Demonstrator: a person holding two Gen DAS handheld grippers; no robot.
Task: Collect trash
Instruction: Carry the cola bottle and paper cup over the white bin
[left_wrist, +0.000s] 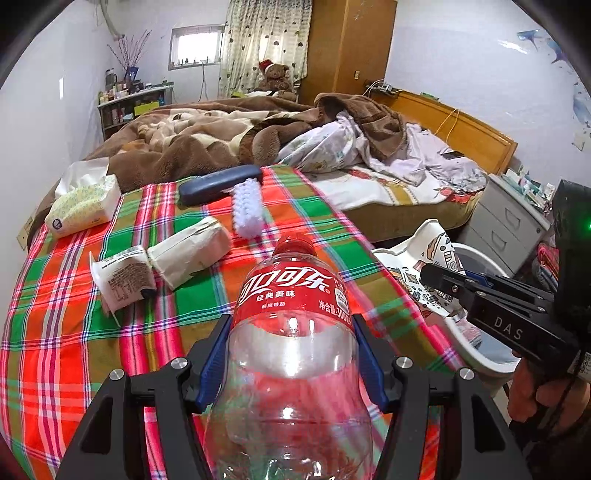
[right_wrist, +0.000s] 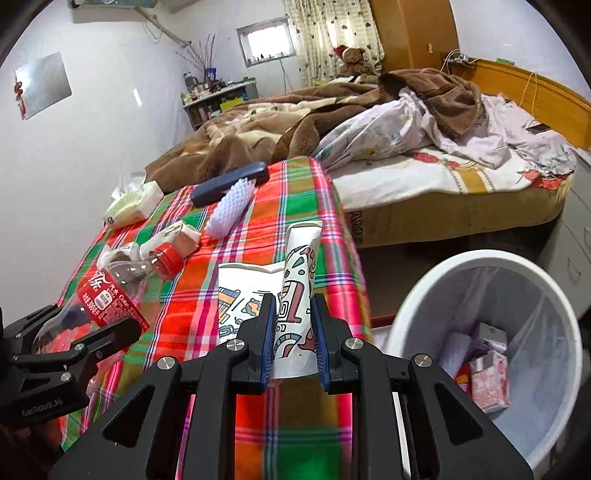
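Clamped between the left gripper's (left_wrist: 295, 350) blue pads, an empty cola bottle (left_wrist: 291, 332) points its red cap toward 12 o'clock over the plaid cloth (left_wrist: 74, 332). Narrowly parted, the right gripper (right_wrist: 293, 332) pinches a flattened printed paper cup (right_wrist: 291, 291), standing upright between its fingers. At 4 o'clock from that cup sits the white trash bin (right_wrist: 461, 266), holding cartons. Crumpled cartons (left_wrist: 166, 266) lie at 10 o'clock from the bottle.
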